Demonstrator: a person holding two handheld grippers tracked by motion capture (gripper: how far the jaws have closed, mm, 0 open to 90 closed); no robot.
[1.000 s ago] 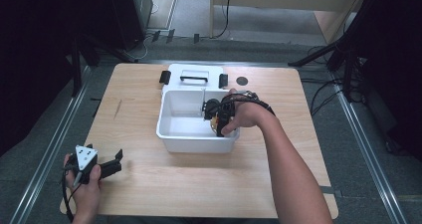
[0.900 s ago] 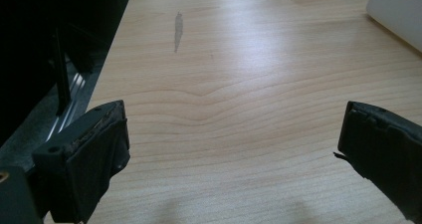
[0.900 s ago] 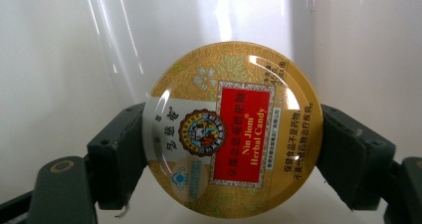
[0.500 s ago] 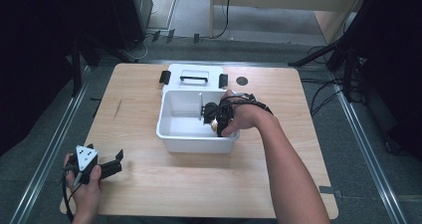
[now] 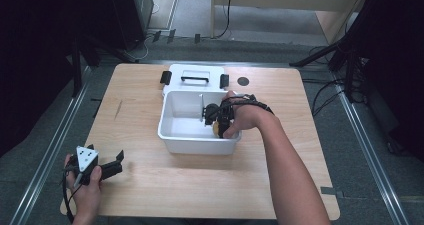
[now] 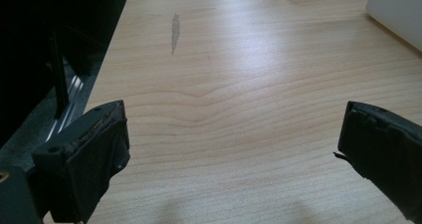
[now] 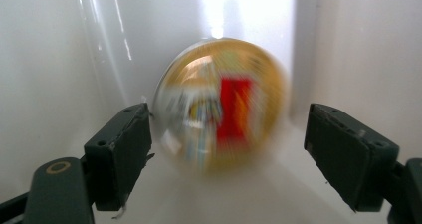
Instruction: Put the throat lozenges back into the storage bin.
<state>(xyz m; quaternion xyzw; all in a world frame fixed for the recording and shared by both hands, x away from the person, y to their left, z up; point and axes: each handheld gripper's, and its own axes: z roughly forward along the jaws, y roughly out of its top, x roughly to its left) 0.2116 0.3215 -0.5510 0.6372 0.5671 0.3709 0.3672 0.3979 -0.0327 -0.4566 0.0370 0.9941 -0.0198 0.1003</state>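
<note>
Yellow round container with a printed red-and-white label (image 7: 219, 102) lies inside the white plastic bin (image 5: 172, 130), in the compartment at its right end, close to the bin's corner walls. In the right gripper view it is blurred, which I read as the object rolling or settling on the bin floor, though that is a judgement from the smear alone.

Right gripper (image 5: 216, 116) reaches down into the bin. Its jaws have just been opening: they now stand apart on either side of the container, and the left pad sits just beside the container's edge while the right pad is clear of it. Nothing is pressed between them. Set against the high views from a second earlier, the hand sits at the same spot over the bin's right end, so the change is in the jaws, not the arm. My reading is that the container has been released into the bin and placement is essentially done (retreat upward would be the sensible next move).

Left gripper (image 5: 100, 167) rests at the near left corner of the light wooden table (image 5: 150, 195), jaws wide apart over bare wood, holding nothing.
</note>
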